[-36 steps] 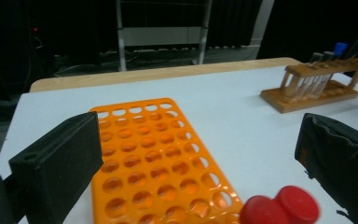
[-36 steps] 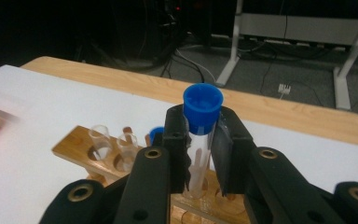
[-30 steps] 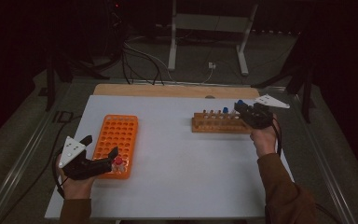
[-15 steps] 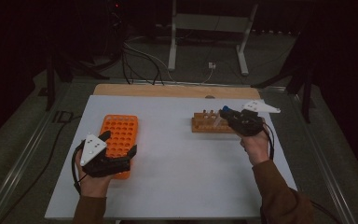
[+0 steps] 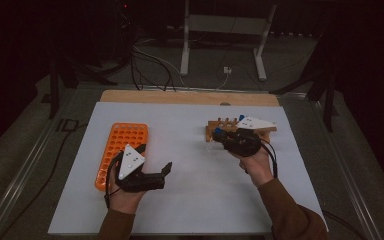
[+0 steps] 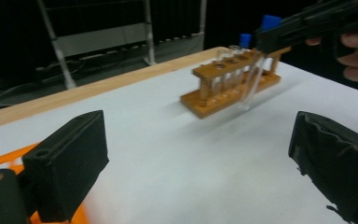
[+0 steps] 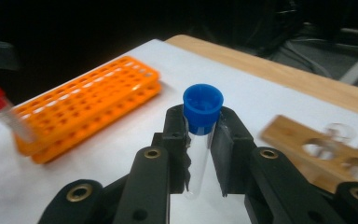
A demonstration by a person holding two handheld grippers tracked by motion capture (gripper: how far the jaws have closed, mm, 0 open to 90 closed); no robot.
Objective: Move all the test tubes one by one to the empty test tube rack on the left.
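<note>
The blue-capped tube (image 7: 200, 135), unlabelled, is clamped in the right gripper (image 5: 219, 134), just in front of the wooden rack (image 5: 225, 126). The left gripper (image 5: 166, 169), jaws wide and just closing slightly with nothing between, hovers beside the orange rack (image 5: 117, 145), well apart from the wooden rack.

Lab-style recording setup in dark room. White work table (image 5: 200, 200) with wooden edge strip (image 5: 190, 97) at far side. On table: orange plastic tube rack (image 5: 111, 150) full of round holes, wooden test tube rack (image 5: 220, 125) holding clear tubes with blue caps, red-capped tube (image 7: 7, 116) standing in orange rack. Behind table: black curtains, loose cables on grey floor (image 5: 150, 60), white metal stand legs (image 5: 220, 45). No household furnishings; looks like test bench for lab handling.
</note>
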